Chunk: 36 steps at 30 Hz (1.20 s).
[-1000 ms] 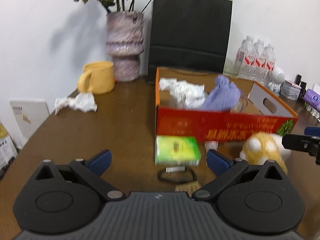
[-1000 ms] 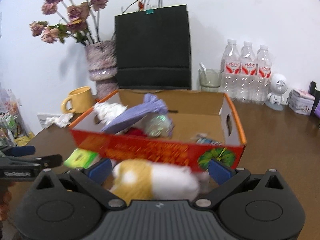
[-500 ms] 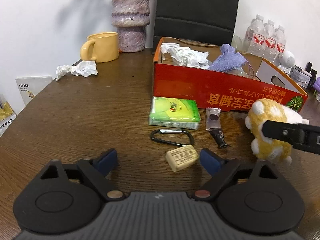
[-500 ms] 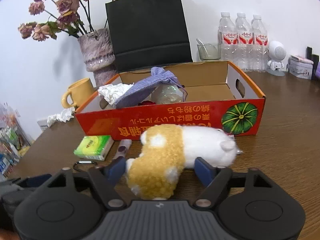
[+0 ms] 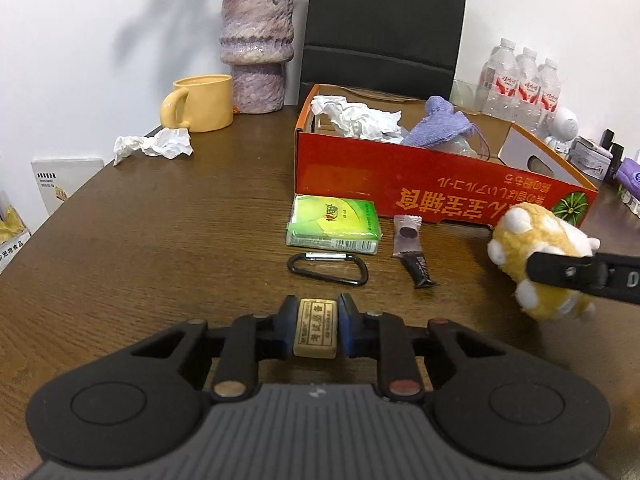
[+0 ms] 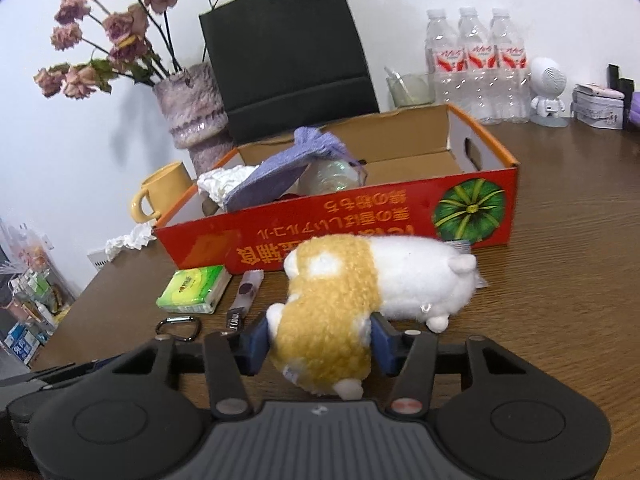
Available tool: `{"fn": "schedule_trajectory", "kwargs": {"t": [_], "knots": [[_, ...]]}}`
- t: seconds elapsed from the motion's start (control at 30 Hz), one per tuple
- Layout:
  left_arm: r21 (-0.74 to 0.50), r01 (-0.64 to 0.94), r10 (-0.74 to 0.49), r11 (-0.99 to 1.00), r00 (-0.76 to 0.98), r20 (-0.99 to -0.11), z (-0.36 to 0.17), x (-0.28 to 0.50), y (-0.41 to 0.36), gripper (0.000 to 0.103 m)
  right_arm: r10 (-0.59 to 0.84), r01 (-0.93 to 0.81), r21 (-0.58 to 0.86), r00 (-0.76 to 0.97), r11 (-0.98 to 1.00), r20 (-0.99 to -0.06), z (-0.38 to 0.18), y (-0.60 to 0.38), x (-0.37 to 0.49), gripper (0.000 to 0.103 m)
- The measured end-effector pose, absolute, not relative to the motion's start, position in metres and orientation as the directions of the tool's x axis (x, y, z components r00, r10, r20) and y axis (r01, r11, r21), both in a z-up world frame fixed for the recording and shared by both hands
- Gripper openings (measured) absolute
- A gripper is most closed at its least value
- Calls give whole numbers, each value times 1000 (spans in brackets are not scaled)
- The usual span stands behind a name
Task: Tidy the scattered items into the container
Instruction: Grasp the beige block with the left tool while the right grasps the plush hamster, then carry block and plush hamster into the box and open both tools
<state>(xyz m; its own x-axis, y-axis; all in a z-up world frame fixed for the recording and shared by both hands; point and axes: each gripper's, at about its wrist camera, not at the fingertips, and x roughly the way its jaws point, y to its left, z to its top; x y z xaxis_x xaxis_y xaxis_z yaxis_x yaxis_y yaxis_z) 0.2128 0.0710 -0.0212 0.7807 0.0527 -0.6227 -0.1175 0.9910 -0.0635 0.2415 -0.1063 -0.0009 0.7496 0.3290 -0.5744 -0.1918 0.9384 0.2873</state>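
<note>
Left claw [image 5: 317, 330] pinching eraser [image 5: 316, 334]; right claw [image 6: 320, 342] around plush hamster [image 6: 360, 284].

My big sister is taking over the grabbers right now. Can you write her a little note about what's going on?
Left gripper: shut on the small tan block, low over the table.
Right gripper: shut on the plush hamster, in front of the red box.
Already in the box: crumpled paper, purple cloth.
Left to tidy on the table: green tissue pack, carabiner, candy wrapper, dark packet, crumpled tissue by the yellow mug.
Next, probably: drop both held things into the box.
</note>
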Motion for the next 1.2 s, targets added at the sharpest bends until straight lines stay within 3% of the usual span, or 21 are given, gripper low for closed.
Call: {"fn": "schedule_trajectory", "kwargs": {"t": [0.73,1.2], "knots": [[-112,-62,-7,992,847,-531,13,189,64,21,334,-234,259,814,937,-475,25,-132,207,46],[-146,16,-76,989,906,-415,72,216,56,21,337,-279,204,871,938,-359,75,-135,220,46]]}}
